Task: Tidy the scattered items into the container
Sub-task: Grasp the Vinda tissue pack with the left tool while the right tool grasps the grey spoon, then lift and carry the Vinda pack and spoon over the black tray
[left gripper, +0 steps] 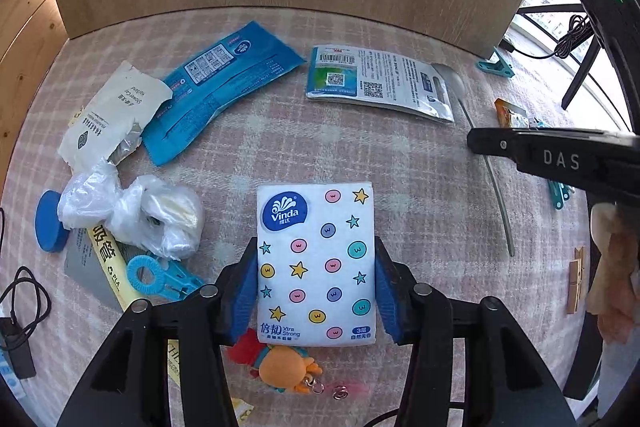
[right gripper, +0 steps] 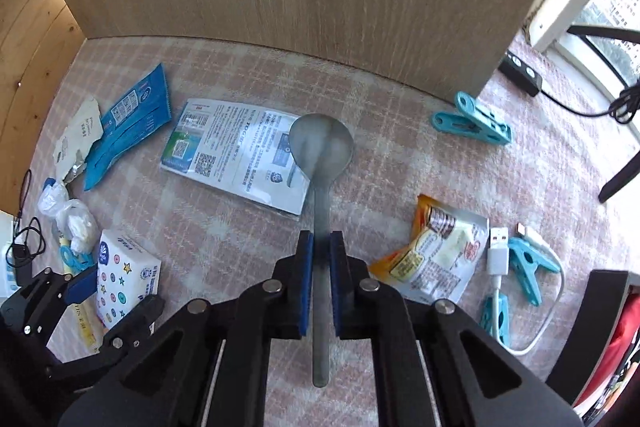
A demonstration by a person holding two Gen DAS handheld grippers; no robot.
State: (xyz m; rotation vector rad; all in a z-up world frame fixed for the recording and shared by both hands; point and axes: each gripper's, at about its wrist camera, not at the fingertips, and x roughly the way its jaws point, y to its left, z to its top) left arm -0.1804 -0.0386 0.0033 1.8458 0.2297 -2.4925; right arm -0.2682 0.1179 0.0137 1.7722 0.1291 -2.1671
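Centrally, the left gripper has its jaws clamped on the 2 long sides of a tissue pack, held above the counter, which is covered with a pink plaid cloth. The pack is white and rectangular, printed with a blue Vinda logo at one corner and a scatter of stars and small round faces in pink, yellow, teal and purple; blue text runs along its near edge. Beneath it lies an orange plush keychain.

The right gripper has its jaws clamped on the handle of a metal spoon. The spoon is dull grey, with a broad rounded bowl pointing away from the camera and overlapping the corner of a white printed packet that bears QR codes. To its right lie an orange snack sachet, blue clothes pegs and a white USB cable.
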